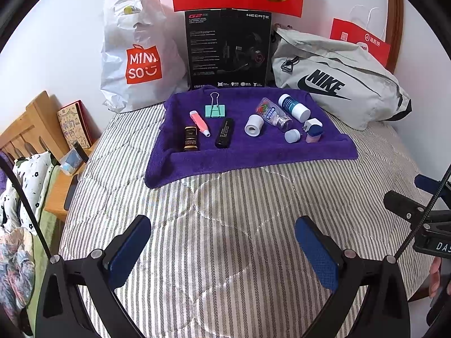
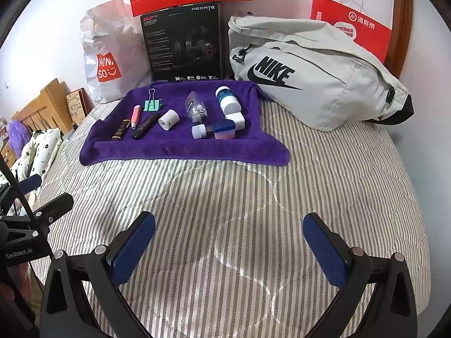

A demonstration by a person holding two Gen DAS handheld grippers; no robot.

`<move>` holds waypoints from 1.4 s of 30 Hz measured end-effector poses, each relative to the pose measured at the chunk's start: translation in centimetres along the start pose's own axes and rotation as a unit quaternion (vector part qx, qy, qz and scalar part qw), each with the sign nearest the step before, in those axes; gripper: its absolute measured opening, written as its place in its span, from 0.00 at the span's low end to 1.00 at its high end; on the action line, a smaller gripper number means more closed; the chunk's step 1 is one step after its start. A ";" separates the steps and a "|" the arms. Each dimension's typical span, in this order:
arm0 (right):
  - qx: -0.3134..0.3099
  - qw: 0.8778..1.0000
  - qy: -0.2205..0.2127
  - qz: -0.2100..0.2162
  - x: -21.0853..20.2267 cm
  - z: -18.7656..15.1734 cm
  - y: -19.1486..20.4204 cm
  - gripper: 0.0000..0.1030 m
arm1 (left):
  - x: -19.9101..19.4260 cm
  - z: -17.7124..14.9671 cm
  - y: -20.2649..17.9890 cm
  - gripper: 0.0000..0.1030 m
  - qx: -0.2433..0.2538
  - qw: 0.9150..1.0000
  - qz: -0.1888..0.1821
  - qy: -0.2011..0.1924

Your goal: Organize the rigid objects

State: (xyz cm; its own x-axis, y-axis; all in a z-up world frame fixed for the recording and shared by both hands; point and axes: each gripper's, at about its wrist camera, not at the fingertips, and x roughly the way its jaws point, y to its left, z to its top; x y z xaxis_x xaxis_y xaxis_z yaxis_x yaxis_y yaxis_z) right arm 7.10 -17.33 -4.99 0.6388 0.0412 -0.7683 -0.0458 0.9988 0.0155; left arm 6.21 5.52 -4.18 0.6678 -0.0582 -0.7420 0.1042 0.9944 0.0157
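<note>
On the striped bedspread [image 1: 225,225], a purple towel [image 1: 253,155] is spread out toward the wall, and all the small stuff is laid on it. On the towel's left part, a mint binder clip [image 1: 215,109] is seen at the back, with a pink tube [image 1: 199,123], a black-and-gold tube [image 1: 190,138] and a black stick-shaped tube [image 1: 225,133] lined up roughly side by side in front of it. On the right part, a white cylinder [image 1: 253,124] is lying on its side, just beside a clear bottle [image 1: 274,115], a white-capped blue bottle [image 1: 294,107], a small white cap [image 1: 292,135] and a blue-lidded pink jar [image 1: 314,134], all bunched close together.

Both tools are held low over the bare bedspread, well short of the towel. The left gripper [image 1: 222,250] is seen with its blue pads spread wide and nothing between them; same deal with the right gripper [image 2: 228,250], fingers wide apart and empty.

Behind the towel, a Miniso bag [image 1: 135,53], a black headset box [image 1: 228,48] and a grey Nike bag [image 1: 338,79] are propped along the wall.
</note>
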 end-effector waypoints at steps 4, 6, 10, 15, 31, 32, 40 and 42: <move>0.002 1.000 -0.002 0.001 -0.1 0.0 0.0 1.00 | 0.0 0.0 0.0 1.00 0.000 1.000 -0.001 0.000; 0.002 1.000 -0.002 0.000 -0.2 0.0 -0.1 1.00 | 0.0 0.0 0.0 1.00 0.000 1.000 -0.001 -0.001; 0.001 1.000 -0.002 -0.001 -0.2 0.0 -0.1 1.00 | 0.0 0.0 0.0 1.00 0.002 1.000 0.001 0.001; 0.000 1.000 0.000 -0.001 -0.2 -0.1 0.0 1.00 | 0.0 0.0 0.5 1.00 0.000 1.000 -0.001 0.002; 0.002 1.000 -0.003 -0.003 -0.3 -0.1 -0.2 1.00 | 0.1 -0.2 0.7 1.00 -0.003 1.000 0.002 0.003; 0.002 1.000 -0.003 -0.003 -0.3 -0.1 -0.2 1.00 | 0.1 -0.2 0.6 1.00 -0.003 1.000 0.002 0.002; 0.000 1.000 -0.003 -0.004 -0.3 -0.1 -0.1 1.00 | 0.1 -0.2 0.7 1.00 -0.003 1.000 0.001 0.003; 0.002 1.000 -0.006 -0.002 -0.4 -0.1 -0.1 1.00 | 0.1 -0.2 0.8 1.00 -0.003 1.000 0.001 0.002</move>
State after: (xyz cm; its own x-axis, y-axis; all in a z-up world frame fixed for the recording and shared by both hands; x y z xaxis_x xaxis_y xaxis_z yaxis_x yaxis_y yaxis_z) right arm 6.75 -17.41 -4.73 0.6482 0.0371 -0.7606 -0.0400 0.9991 0.0146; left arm 6.19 6.30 -4.40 0.6643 -0.0565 -0.7453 0.0982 0.9951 0.0122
